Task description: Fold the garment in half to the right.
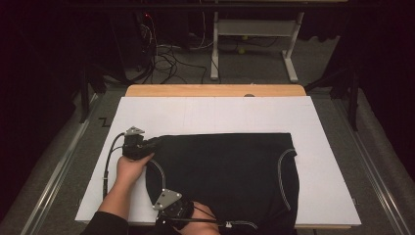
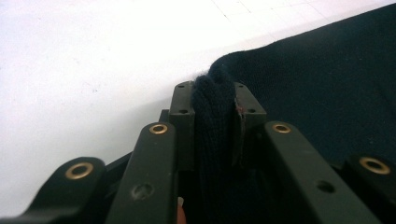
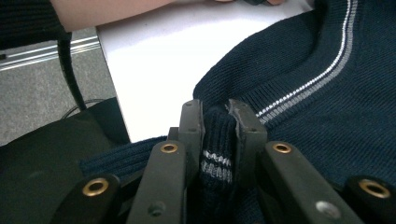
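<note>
A dark navy knit sweater (image 1: 225, 171) with a pale stripe trim lies folded on the white board (image 1: 215, 112). My left gripper (image 1: 149, 145) sits at the sweater's far left corner, and its jaws are shut on a bunched fold of the knit (image 2: 212, 100). Near the front edge my right gripper (image 1: 188, 208) is at the sweater's near left part. In the right gripper view its jaws pinch a ridge of striped trim (image 3: 215, 140), with the sweater (image 3: 317, 93) spreading beyond.
The white board (image 2: 93, 56) rests on a wooden table (image 1: 215, 90). A forearm (image 3: 116, 11) and a black cable (image 3: 70, 70) lie left of the right gripper. Behind the table stand a desk frame (image 1: 254, 39) and floor cables (image 1: 166, 58).
</note>
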